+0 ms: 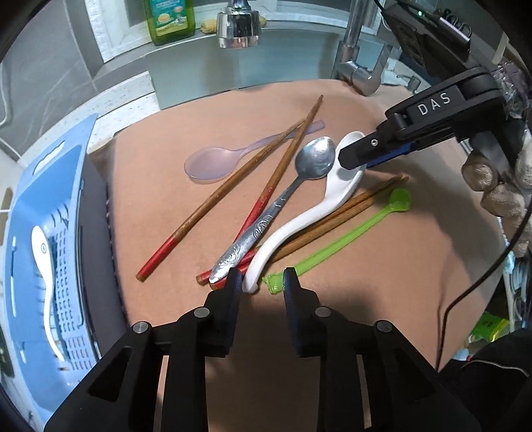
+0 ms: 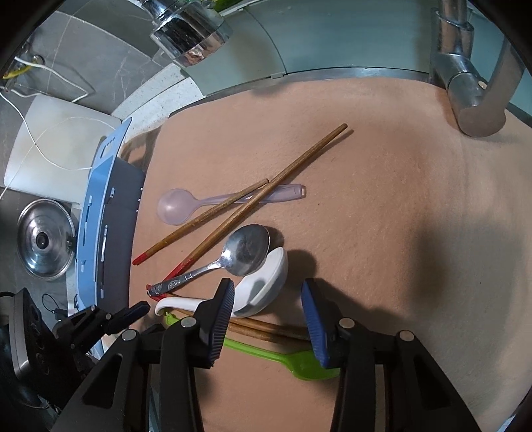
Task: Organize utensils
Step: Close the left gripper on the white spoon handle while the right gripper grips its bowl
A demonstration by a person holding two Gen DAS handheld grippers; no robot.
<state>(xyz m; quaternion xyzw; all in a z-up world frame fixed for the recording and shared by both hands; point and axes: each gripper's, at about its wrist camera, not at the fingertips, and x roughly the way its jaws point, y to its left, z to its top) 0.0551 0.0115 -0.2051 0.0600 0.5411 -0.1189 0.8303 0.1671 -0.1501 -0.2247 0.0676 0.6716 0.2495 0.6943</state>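
A pile of utensils lies on a tan mat (image 1: 365, 299): a white ceramic spoon (image 1: 319, 206), a metal spoon (image 1: 299, 179), a clear purple spoon (image 1: 212, 162), a green plastic spoon (image 1: 349, 232) and several red-tipped wooden chopsticks (image 1: 232, 199). My left gripper (image 1: 261, 282) is open, its fingers either side of the white spoon's handle end and the green spoon's end. My right gripper (image 2: 267, 302) is open, just above the white spoon's bowl (image 2: 262, 285). It also shows in the left wrist view (image 1: 359, 156).
A blue slotted utensil basket (image 1: 50, 232) stands left of the mat with a white spoon (image 1: 43, 266) in it. A faucet (image 2: 465, 83) and a sink lie beyond the mat. A pot lid (image 2: 45, 246) and a dish soap bottle (image 1: 169, 20) are nearby.
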